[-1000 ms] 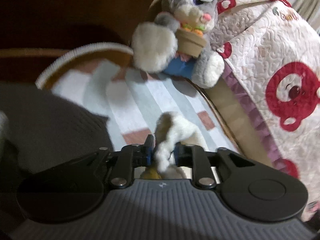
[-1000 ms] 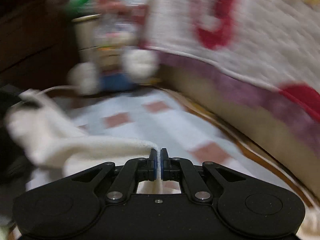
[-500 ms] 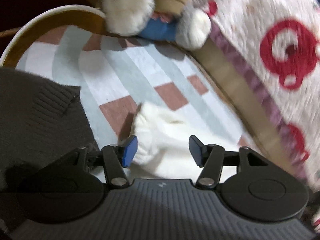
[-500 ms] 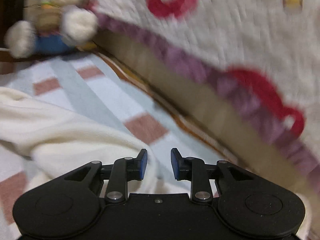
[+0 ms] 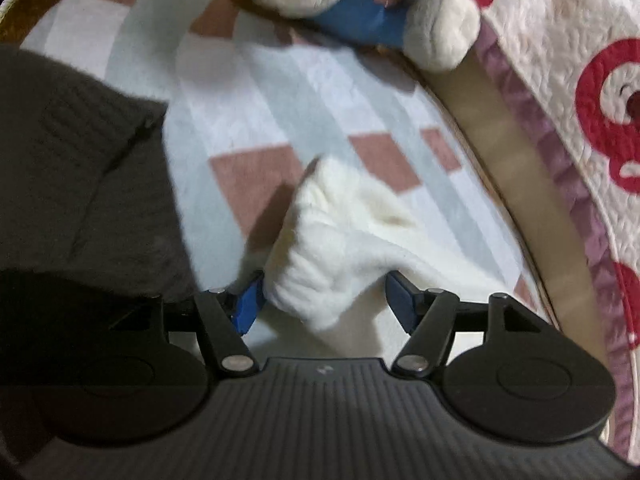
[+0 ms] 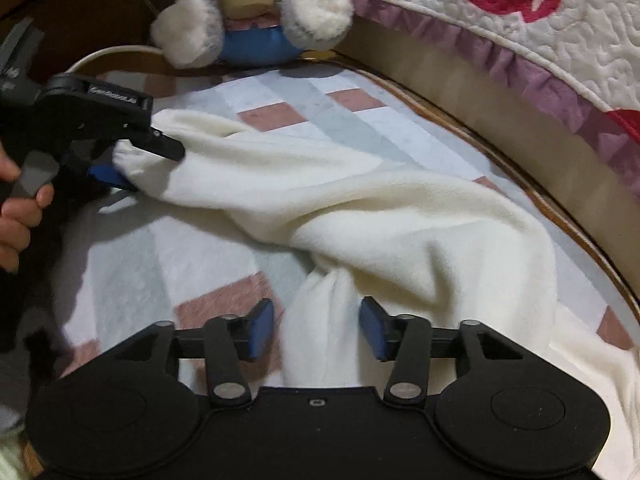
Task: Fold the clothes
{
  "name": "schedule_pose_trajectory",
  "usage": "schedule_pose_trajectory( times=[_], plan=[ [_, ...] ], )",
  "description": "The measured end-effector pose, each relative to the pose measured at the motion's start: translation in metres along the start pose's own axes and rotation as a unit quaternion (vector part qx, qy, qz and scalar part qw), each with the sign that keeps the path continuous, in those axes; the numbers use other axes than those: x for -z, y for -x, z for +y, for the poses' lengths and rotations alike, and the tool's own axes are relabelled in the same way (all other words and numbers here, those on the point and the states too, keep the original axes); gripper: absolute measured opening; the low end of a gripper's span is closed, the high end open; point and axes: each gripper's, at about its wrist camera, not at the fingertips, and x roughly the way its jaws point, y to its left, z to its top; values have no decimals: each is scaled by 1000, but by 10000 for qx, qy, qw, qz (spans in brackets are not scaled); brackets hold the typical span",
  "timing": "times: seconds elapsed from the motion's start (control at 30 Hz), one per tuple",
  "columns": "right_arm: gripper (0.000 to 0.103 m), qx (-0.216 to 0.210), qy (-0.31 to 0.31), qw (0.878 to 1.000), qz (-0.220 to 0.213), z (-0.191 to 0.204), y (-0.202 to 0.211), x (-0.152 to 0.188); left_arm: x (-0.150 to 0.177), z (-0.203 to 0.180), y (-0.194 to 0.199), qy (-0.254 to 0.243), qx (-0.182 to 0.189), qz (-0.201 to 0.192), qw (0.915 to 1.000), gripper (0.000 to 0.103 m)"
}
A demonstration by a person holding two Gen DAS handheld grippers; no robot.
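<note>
Laid cream fleece garment (image 6: 360,216) across checked blanket (image 6: 280,96). Left gripper (image 5: 326,304) spread wide, right gripper (image 6: 316,328) just opening, fleece loose between both, nothing pinched.

Left gripper (image 5: 324,304): ribbed grey housing, black linkage arms, silver pivot screws, blue pads. Right gripper (image 6: 316,328): smooth black housing, same blue pads, round black discs at 4 and 8 o'clock.

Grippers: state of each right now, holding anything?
Left gripper: open, cream garment between its pads, not clamped.
Right gripper: open, has just been opening; a fold of the garment lies between its pads, released.
</note>
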Motion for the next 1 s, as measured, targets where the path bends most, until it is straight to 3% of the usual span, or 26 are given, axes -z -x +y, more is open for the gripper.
schedule_pose_trajectory(
  times=[0.03, 0.07, 0.13, 0.17, 0.2, 0.3, 0.4, 0.53, 0.63, 0.67, 0.7, 0.73, 0.77, 0.83, 0.87, 0.93, 1.0],
  plan=[
    [56, 63, -24, 10000, -46, -1, -3, -2, 0, -3, -2, -129, -37, -71, 9999, 47],
    [58, 97, -56, 9999, -85, 0, -8, -2, 0, -6, -1, -284, -68, -97, 9995, 24],
    [55, 109, -73, 9999, -85, 0, -20, -3, -3, -12, 10, -444, -18, -305, 9985, 23],
    [32, 173, 34, 9998, -137, 3, -21, -2, -7, -16, 20, -514, 11, -476, 9975, 22],
    [13, 170, 138, 9996, -200, 5, -21, -2, -12, -21, 33, -620, 37, -698, 9956, 10],
    [12, -484, 329, 9966, -578, 8, 2, 0, -29, -39, 82, -1031, -1, -1545, 9826, 10],
    [12, -1413, 761, 9824, -957, 19, 31, 11, -44, -46, 126, -1095, 110, -2094, 9716, 10],
    [13, -2449, 1067, 9616, -630, 29, 38, 23, -52, -39, 128, -818, -156, -2081, 9746, 10],
    [19, -2444, 1358, 9601, 97, 43, 19, 29, -48, -23, 85, -752, -945, -1534, 9808, 12],
    [26, -2537, 1397, 9567, 292, 48, 16, 30, -47, -18, 74, -735, -1135, -1390, 9810, 15],
    [38, -2669, 1405, 9528, 343, 51, 17, 30, -47, -16, 71, -734, -1186, -1328, 9813, 17],
    [42, -2857, 1356, 9482, 310, 51, 21, 27, -47, -14, 68, -732, -1237, -1266, 9815, 17],
    [45, -3129, 1234, 9413, 293, 46, 26, 22, -47, -12, 64, -731, -1288, -1204, 9816, 20],
    [44, -3452, 823, 9349, 39, 28, 34, 11, -48, -9, 58, -722, -1375, -1100, 9817, 36],
    [43, -3505, 580, 9347, -116, 16, 37, 4, -48, -8, 58, -705, -1385, -1098, 9817, 44],
    [43, -3356, 43, 9414, -342, -13, 35, -12, -49, -6, 58, -670, -1405, -1092, 9818, 44],
    [44, -2837, -6, 9582, -378, -31, 29, -22, -49, -3, 56, -631, -1468, -1050, 9816, 44]
  ],
)
